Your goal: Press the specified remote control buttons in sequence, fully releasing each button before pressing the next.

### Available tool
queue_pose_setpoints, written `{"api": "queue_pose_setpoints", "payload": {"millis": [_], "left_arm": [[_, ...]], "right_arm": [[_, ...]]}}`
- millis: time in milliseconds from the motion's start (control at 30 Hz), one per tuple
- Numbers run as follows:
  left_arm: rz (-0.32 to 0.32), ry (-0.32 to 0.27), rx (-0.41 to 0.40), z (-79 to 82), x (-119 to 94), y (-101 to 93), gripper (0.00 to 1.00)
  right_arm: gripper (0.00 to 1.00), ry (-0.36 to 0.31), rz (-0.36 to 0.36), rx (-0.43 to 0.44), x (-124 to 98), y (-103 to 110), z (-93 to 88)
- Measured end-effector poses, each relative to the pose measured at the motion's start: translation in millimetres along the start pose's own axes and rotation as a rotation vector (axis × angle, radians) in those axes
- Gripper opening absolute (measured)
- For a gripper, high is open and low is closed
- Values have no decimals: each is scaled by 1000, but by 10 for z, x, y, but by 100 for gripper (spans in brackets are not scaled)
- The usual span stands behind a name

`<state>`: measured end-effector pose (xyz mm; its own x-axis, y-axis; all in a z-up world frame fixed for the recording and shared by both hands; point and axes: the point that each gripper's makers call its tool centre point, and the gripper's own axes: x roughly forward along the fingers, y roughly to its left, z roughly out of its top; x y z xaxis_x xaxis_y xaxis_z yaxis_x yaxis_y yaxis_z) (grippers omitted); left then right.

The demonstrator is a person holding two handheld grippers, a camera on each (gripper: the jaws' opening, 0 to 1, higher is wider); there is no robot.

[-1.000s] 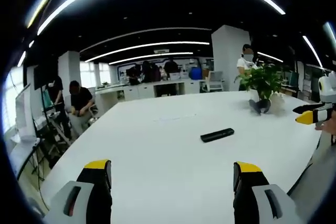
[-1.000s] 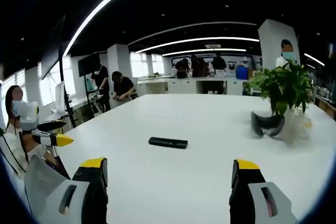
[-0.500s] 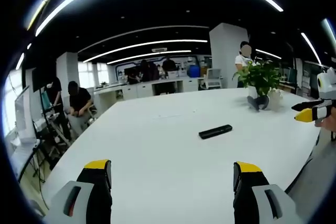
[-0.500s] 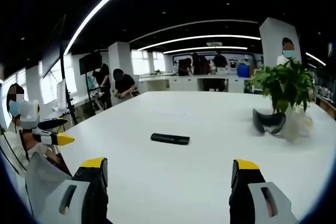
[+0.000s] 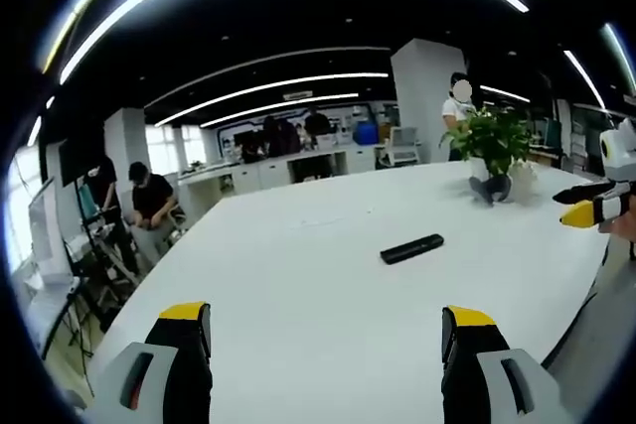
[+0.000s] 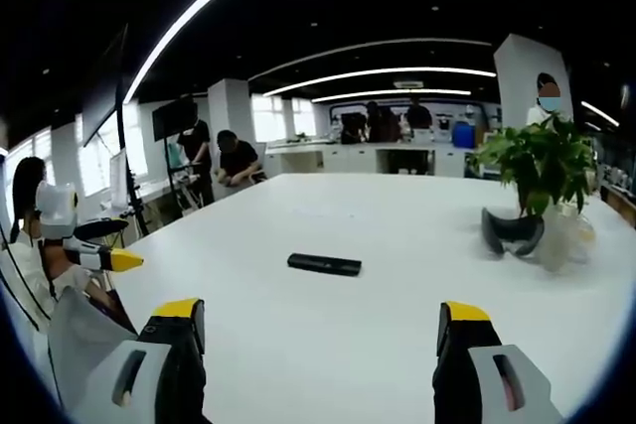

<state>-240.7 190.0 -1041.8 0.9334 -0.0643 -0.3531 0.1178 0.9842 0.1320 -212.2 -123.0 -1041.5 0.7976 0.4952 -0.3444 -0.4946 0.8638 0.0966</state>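
- A wide white worktop (image 5: 298, 275) stretched ahead, with a potted plant (image 6: 542, 171) at its far two o'clock side.
- A black remote control (image 6: 324, 264) lay mid-worktop, untouched; by my judgement no press had begun.
- Left gripper (image 5: 326, 350) and right gripper (image 6: 320, 345) hovered well apart from it, fingers spread and empty.

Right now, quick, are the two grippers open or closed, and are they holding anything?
Left gripper: open, holding nothing, short of the remote control.
Right gripper: open, holding nothing, also short of the remote control.
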Motion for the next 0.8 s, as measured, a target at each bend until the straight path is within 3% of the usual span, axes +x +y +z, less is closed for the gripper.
{"api": "queue_pose_setpoints", "payload": {"millis": [400, 600, 700, 800], "left_arm": [[-58, 25, 48, 137, 239, -166, 100], [-118, 72, 72, 249, 501, -299, 100], [-164, 88, 121, 334, 668, -411, 90], [-208, 90, 163, 395, 822, -489, 90]], "right_arm": [[94, 11, 20, 2, -31, 28, -35], [90, 14, 18, 5, -47, 22, -40], [88, 18, 21, 20, -50, 22, -54], [88, 17, 20, 37, -47, 20, -65]]}}
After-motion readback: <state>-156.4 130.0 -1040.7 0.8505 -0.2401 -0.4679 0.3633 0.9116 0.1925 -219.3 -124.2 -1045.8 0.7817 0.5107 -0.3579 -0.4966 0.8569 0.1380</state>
